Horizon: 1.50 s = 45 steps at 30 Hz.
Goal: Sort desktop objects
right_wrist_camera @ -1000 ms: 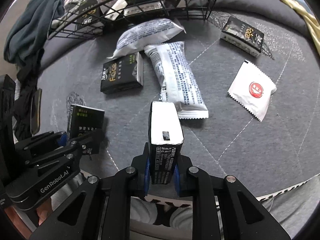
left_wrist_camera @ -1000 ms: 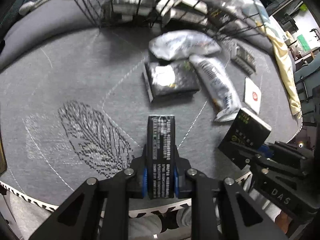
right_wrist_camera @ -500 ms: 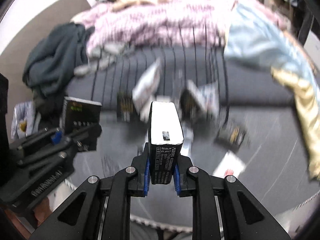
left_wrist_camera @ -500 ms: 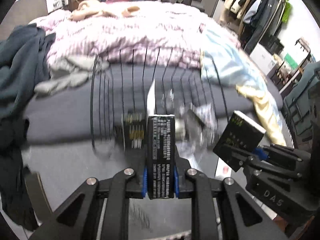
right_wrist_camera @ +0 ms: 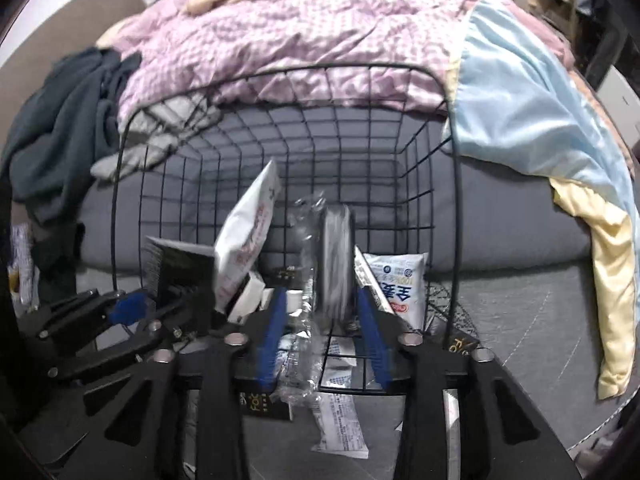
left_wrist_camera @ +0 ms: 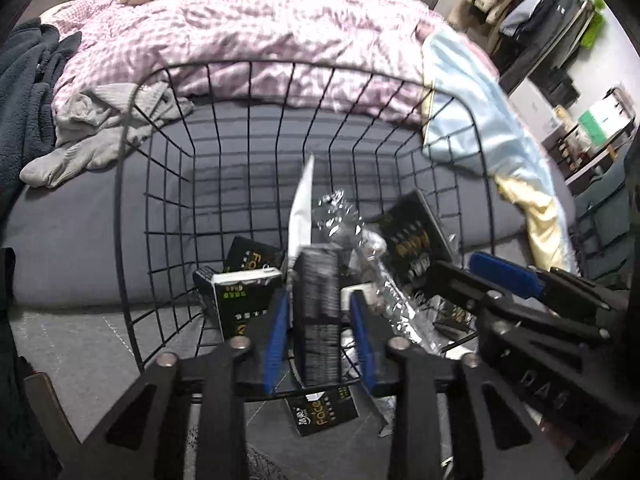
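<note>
A black wire basket [left_wrist_camera: 280,66] [right_wrist_camera: 320,68] stands on the grey surface against the bed, with several packs inside. My left gripper [left_wrist_camera: 320,300] hangs over the basket's near rim with its jaws opening. A narrow black box [left_wrist_camera: 320,320] sits loose between the blue pads, a gap on each side. My right gripper [right_wrist_camera: 320,294] is beside it, its jaws opening too. A blurred black-and-white box [right_wrist_camera: 334,264] is between its pads, which do not touch it. Each gripper shows in the other's view: the right gripper [left_wrist_camera: 520,300] at the right, the left gripper [right_wrist_camera: 120,320] at the left.
Inside the basket are a white pouch [left_wrist_camera: 302,208], black tissue packs [left_wrist_camera: 240,296] and a crinkled silver wrapper [left_wrist_camera: 340,220]. A black "Face" pack [left_wrist_camera: 320,416] and a white snack bag [right_wrist_camera: 340,420] lie on the mat in front. A pink quilt [left_wrist_camera: 260,20], grey garment [left_wrist_camera: 100,128] and blue blanket [right_wrist_camera: 520,100] lie behind.
Both grippers have risen from over the mat and swung forward to the basket. Their jaws, shut on the boxes before, have parted and the boxes are let go.
</note>
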Tool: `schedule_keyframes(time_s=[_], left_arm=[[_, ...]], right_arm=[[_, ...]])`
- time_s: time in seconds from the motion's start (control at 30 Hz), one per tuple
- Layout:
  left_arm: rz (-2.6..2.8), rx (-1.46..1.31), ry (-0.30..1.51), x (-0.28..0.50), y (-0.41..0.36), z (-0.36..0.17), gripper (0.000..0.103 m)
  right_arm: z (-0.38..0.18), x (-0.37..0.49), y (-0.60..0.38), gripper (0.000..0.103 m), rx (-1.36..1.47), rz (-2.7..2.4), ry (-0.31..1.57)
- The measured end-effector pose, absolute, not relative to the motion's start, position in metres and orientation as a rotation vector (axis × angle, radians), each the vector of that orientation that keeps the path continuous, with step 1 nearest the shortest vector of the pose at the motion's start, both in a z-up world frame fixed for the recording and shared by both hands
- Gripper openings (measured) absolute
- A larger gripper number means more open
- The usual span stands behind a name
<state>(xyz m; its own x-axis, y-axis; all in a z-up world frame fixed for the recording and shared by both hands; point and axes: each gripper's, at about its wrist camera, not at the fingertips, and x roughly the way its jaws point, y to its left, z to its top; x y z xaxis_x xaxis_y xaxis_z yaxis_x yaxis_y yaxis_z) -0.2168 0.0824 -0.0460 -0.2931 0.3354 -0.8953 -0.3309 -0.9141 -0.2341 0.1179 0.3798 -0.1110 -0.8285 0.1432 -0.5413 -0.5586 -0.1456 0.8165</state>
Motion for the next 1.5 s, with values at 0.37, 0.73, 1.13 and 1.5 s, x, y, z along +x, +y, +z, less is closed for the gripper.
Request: schedule_keyframes(time_s=[0.37,0.73,1.13,1.5], left_arm=[[2.290,-1.555,-0.025,-0.138,0.044,-0.056,0.071],[2.101,-1.801,-0.083,-0.123,0.055,-0.158,0.071],[2.058,-1.836,-0.014,-0.149,0.094,-0.171,0.072],[1.991,-1.830,-0.079,-0.120,0.072,-0.167,0.055]], right_arm=[[-0.119,0.154,0.303,0.047,-0.405,2.061,1.681],[-0.192,0.085,0.246,0.047,-0.609,2.061,1.828],[-0.209,0.053,0.249,0.048,-0.700,2.067,1.767],[-0.215,0.059,0.221,0.042,-0.769,2.103,1.775]])
